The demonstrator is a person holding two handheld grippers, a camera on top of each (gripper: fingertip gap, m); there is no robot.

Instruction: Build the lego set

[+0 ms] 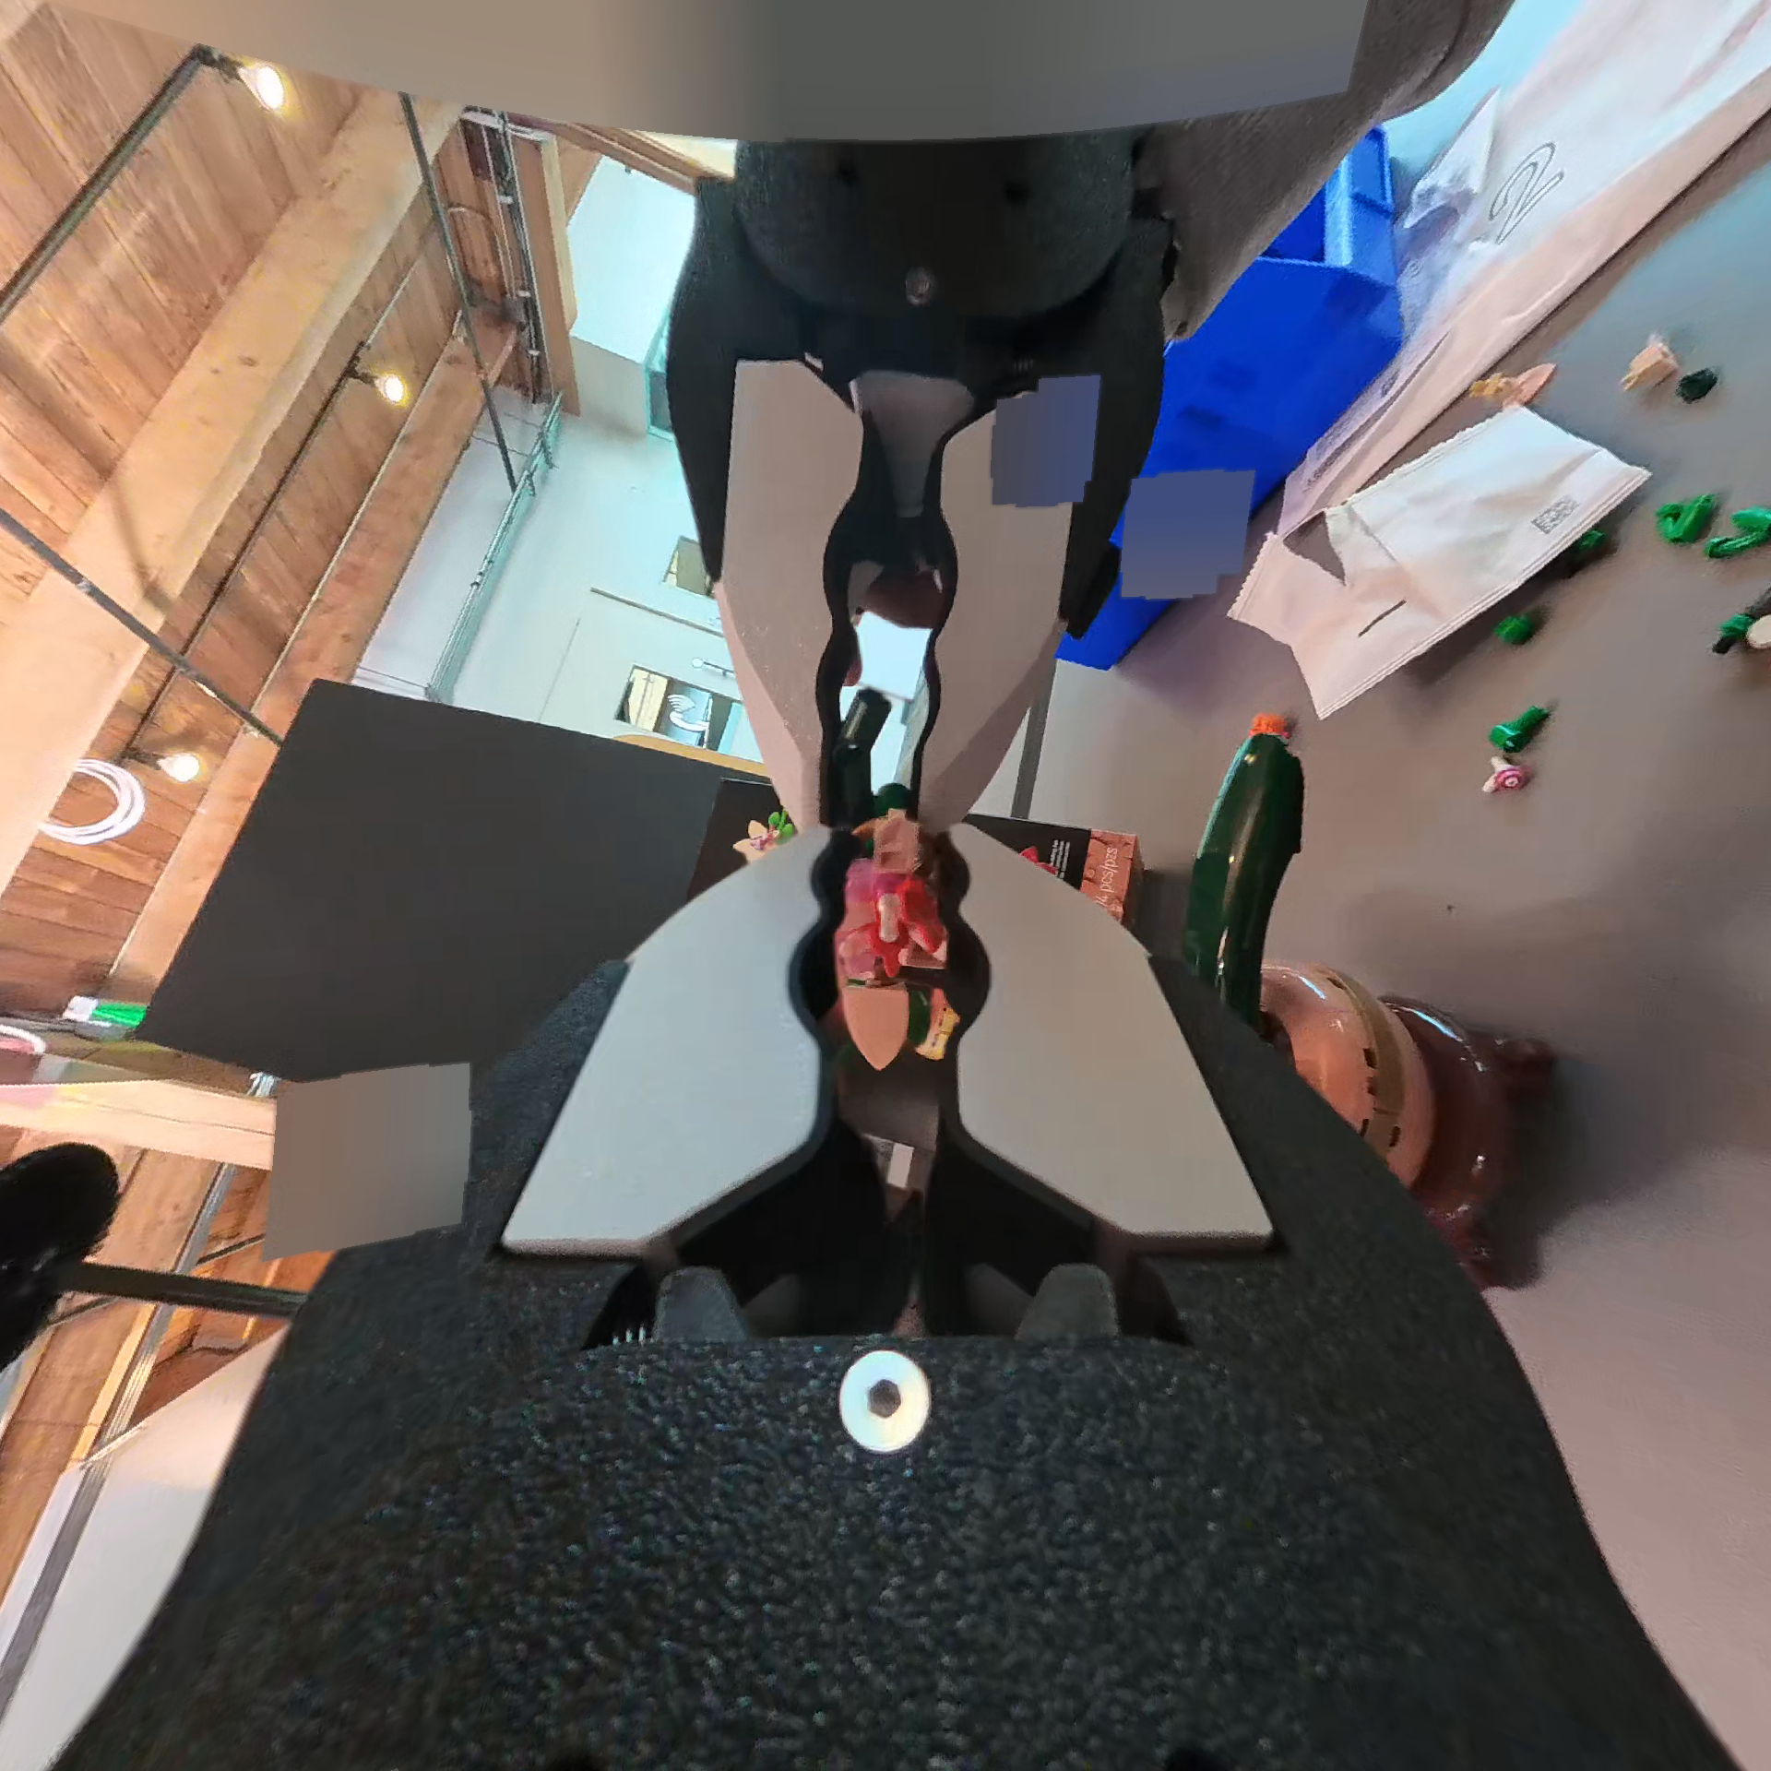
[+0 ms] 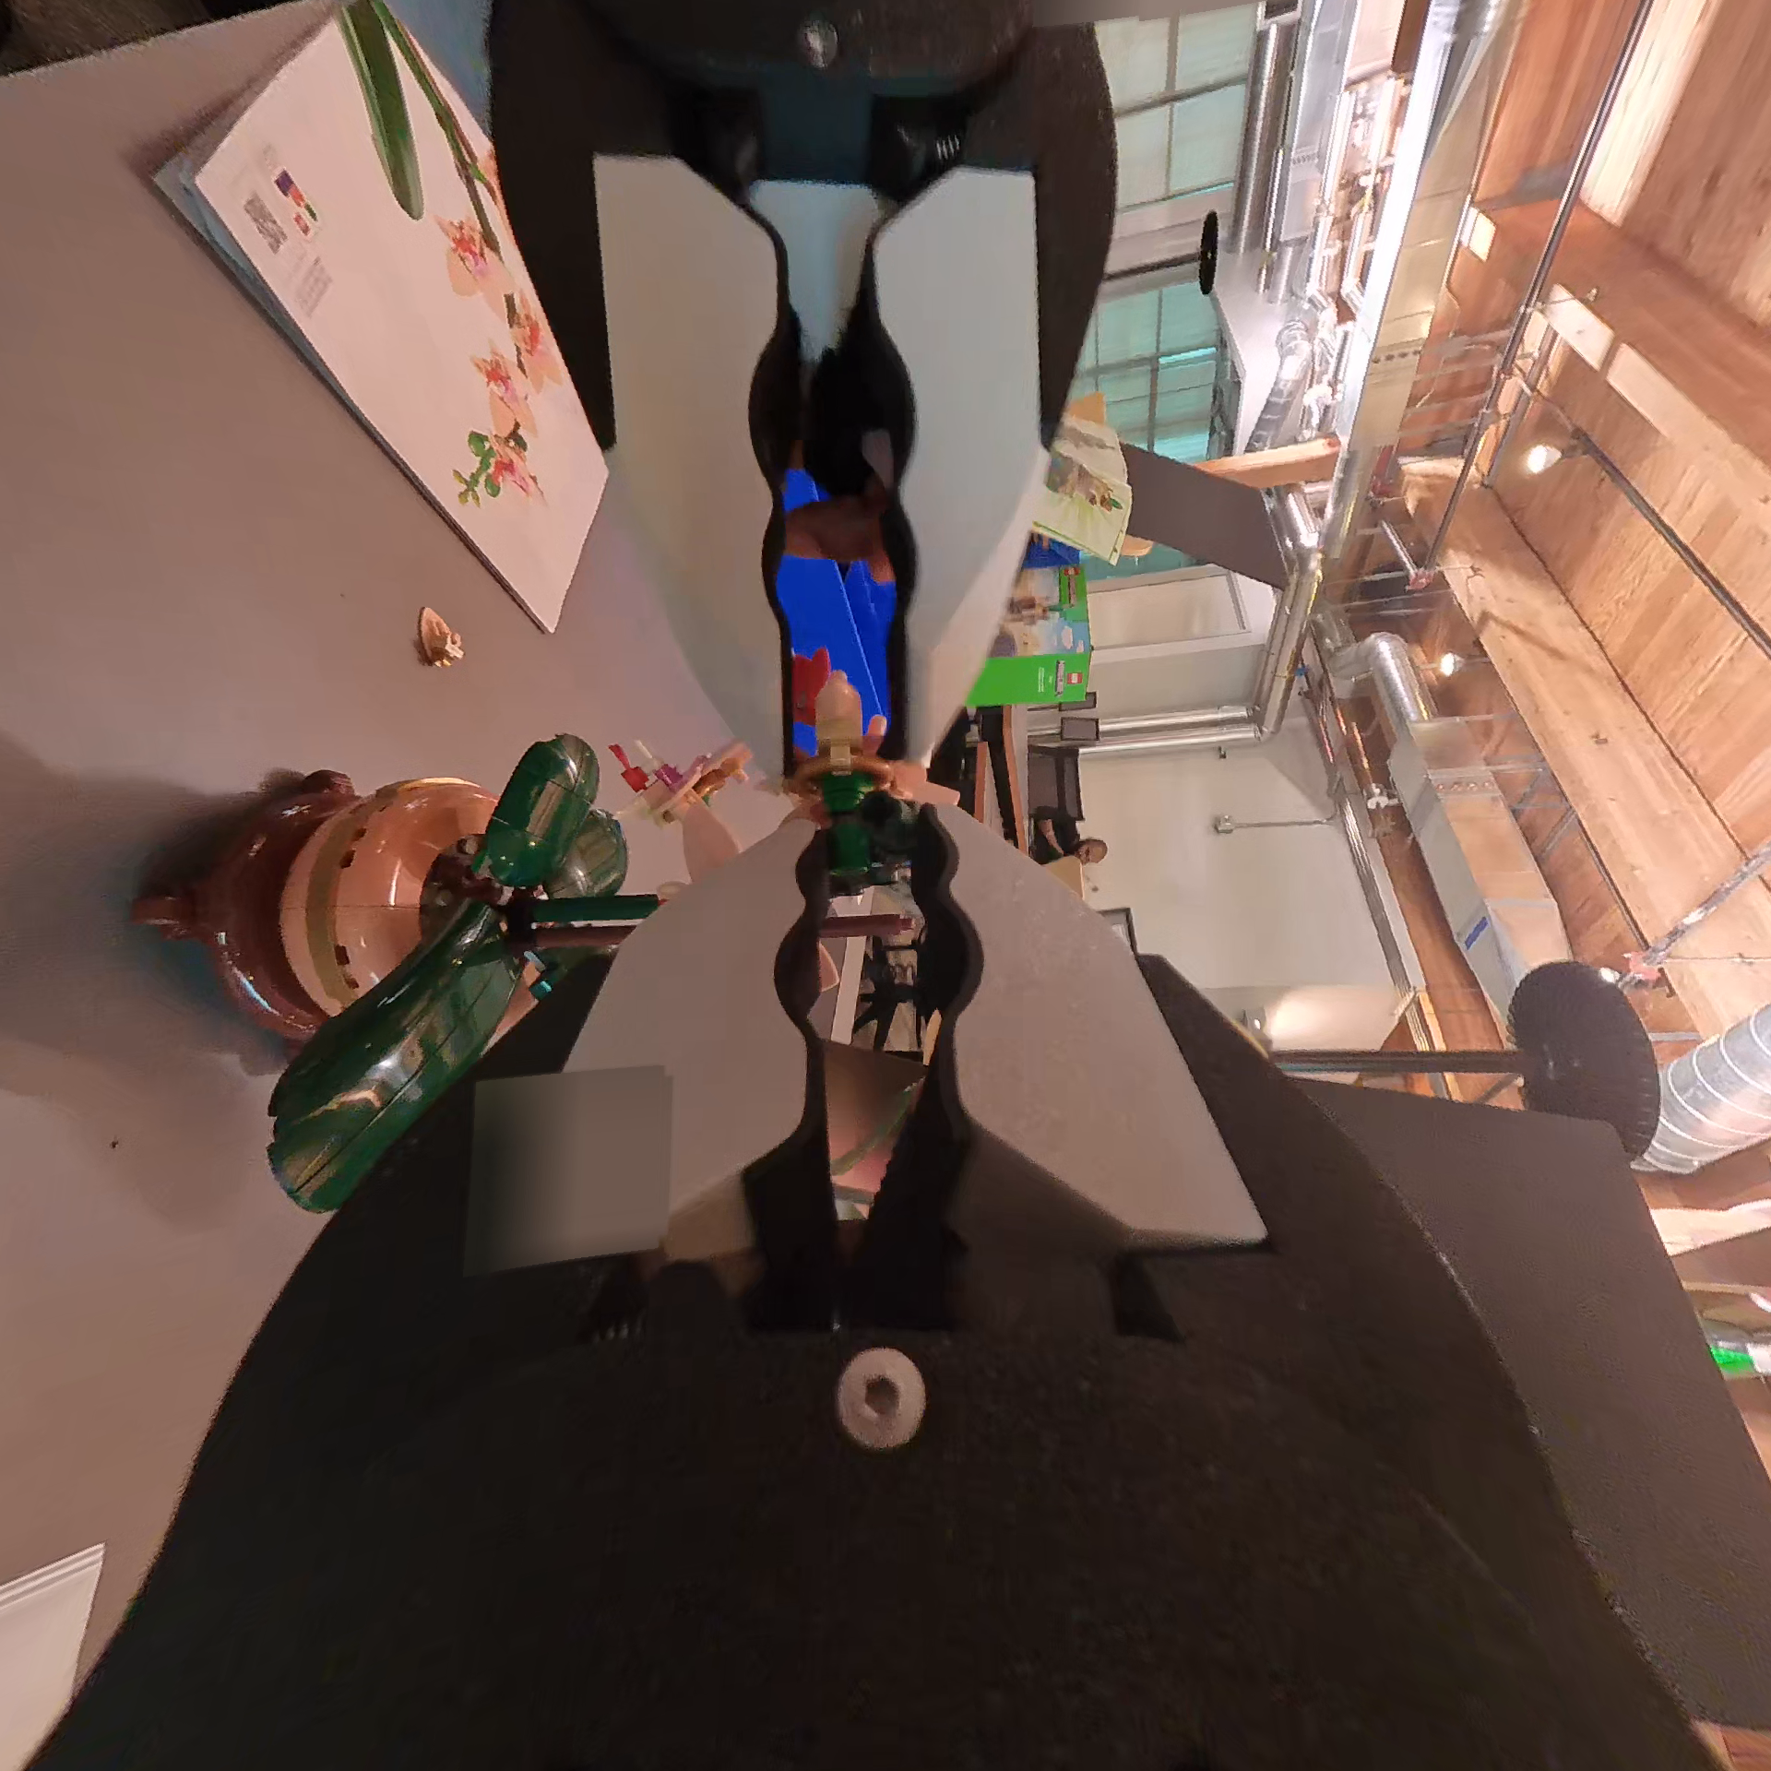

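Held tip to tip above the bench (image 1: 1629, 958): left gripper (image 1: 882, 843) clenched on a pink flower piece (image 1: 886, 920), right gripper (image 2: 853, 815) seemingly clamping a green stem (image 2: 848, 843), beside the potted build (image 2: 383, 901).

- Left claw (image 1: 877, 843): rough, grainy black plastic body, matt grey fingers.
- Green leaves (image 2: 422, 1045) gleam, glossy plastic.
- Brown pot (image 1: 1418, 1102): shiny too.
- Paper bags (image 1: 1437, 556), matt.
- Grey surface (image 1: 1629, 1246), smooth.

Bright warm ceiling spotlights (image 1: 266, 88), strong fisheye bending at edges, soft shadows, slight motion blur.
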